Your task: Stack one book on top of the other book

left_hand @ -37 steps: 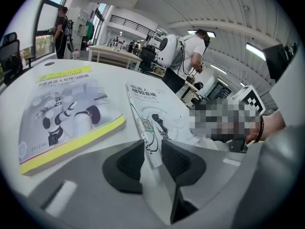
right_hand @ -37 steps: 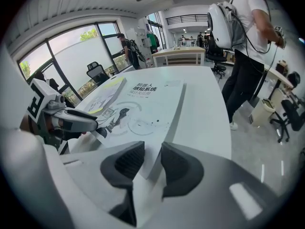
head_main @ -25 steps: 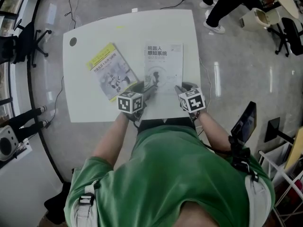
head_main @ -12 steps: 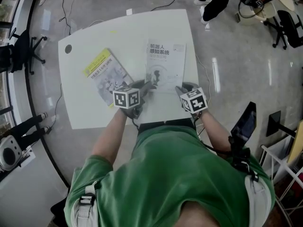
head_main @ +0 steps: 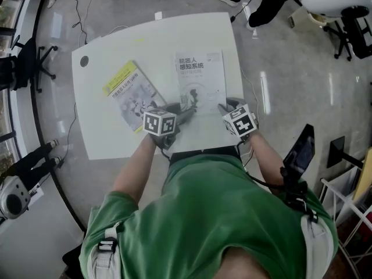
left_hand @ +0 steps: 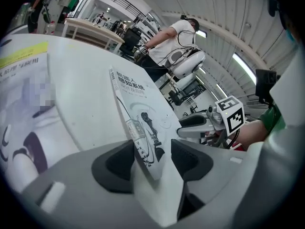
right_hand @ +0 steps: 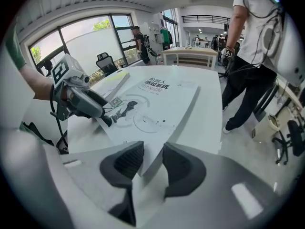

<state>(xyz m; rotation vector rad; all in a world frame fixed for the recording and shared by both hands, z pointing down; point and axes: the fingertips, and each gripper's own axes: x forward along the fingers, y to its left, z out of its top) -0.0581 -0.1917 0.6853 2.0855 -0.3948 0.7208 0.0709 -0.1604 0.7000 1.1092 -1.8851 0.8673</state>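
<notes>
So the white book (head_main: 200, 80) lies cover up on the right half of the white table (head_main: 157, 39), spine side toward the middle, and its near edge sits right in front of us. The right gripper (head_main: 224, 107) is on the book's near right corner. In the right gripper view that corner fills the narrow gap between the two dark pads, so we'd call it pinched, and the corner looks lifted slightly off the tabletop. The left gripper (head_main: 186, 109) is at the near left corner. Its jaws have just been opening, and in the left gripper view the corner of the book stands between the pads with a clear gap on one side, so it's spread and not gripping. The yellow book (head_main: 129, 92) lies flat to the left of the white one, angled, near it but not touching. Past the far right corner of the table a person's legs (head_main: 256, 2) show on the shiny floor (head_main: 290, 86).
</notes>
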